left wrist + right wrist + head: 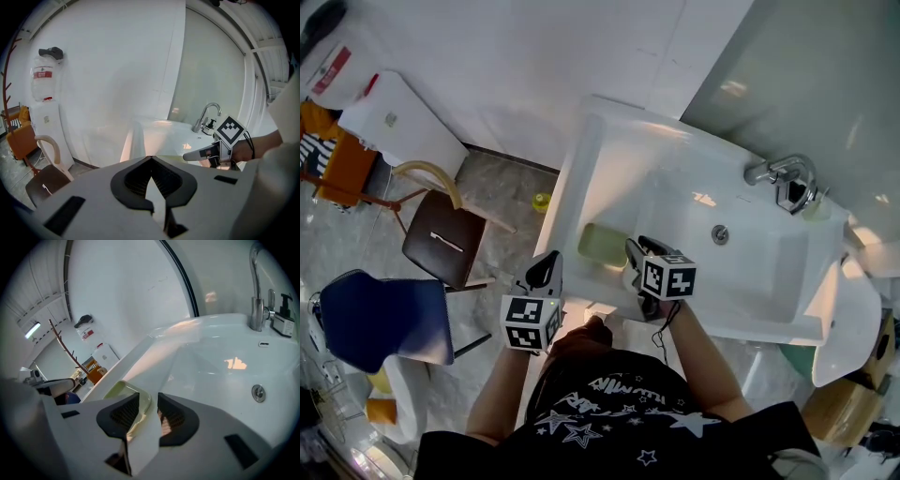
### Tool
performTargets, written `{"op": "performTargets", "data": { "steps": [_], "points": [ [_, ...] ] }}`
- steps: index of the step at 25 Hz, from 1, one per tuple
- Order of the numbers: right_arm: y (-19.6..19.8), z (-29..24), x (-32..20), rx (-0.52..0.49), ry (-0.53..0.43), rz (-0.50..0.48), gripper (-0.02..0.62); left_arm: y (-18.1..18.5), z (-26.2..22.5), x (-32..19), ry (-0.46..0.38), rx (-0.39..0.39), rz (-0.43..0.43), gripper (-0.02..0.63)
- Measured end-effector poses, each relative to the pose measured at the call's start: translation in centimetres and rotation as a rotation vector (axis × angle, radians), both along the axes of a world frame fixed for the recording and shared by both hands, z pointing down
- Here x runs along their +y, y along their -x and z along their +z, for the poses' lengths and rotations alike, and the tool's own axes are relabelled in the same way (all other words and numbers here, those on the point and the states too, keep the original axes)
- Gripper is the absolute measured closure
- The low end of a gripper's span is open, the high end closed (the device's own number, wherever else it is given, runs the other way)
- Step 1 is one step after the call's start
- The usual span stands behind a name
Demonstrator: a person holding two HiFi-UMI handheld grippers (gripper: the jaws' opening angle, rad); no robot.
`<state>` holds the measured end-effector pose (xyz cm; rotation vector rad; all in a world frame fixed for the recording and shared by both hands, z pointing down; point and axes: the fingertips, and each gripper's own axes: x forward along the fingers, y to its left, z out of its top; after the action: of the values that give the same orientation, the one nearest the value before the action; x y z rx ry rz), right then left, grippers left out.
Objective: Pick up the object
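A pale green, shallow dish (602,246) lies inside the white sink (712,178), against its left wall. My right gripper (639,248) reaches down to the dish's right end. In the right gripper view the dish's (119,389) near rim lies between the two dark pads of the right gripper (149,397), with a slim white gap still showing beside the right-hand pad (176,416), so it is open. My left gripper (548,267) hangs outside the sink's front left corner, away from the dish. In its own view the left gripper (151,159) has its jaw tips together, holding nothing.
A chrome faucet (783,173) and a small dispenser (283,317) stand at the sink's back right; the drain (720,234) is mid-basin. Left of the sink on the floor are a brown chair (445,244), a blue chair (384,319) and a white water dispenser (403,117).
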<state>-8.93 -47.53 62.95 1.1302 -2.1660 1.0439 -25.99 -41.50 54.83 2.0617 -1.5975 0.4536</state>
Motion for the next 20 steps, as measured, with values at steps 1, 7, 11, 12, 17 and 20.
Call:
{"op": "performTargets", "data": {
  "steps": [1, 7, 11, 12, 17, 20],
  "points": [
    [0.2, 0.2, -0.1, -0.005, 0.012, 0.000, 0.462, 0.0, 0.1, -0.1, 0.003, -0.001, 0.000, 0.589],
    [0.5, 1.3, -0.2, 0.023, 0.059, 0.000, 0.485, -0.2, 0.4, -0.6, 0.015, 0.003, 0.008, 0.589],
    [0.4, 1.7, -0.2, 0.025, 0.079, 0.014, 0.508, -0.3, 0.6, -0.8, 0.020, 0.003, 0.012, 0.589],
    [0.3, 1.7, -0.3, 0.027, 0.081, 0.021, 0.511, -0.3, 0.6, -0.8, 0.021, 0.002, 0.013, 0.589],
    [-0.5, 1.7, -0.7, 0.066, 0.072, 0.052, 0.543, -0.6, 0.6, -0.9, 0.025, -0.005, 0.028, 0.589],
    [-0.6, 1.7, -0.6, 0.068, 0.074, 0.052, 0.545, -0.8, 0.5, -0.9, 0.024, -0.007, 0.035, 0.589]
  ]
}}
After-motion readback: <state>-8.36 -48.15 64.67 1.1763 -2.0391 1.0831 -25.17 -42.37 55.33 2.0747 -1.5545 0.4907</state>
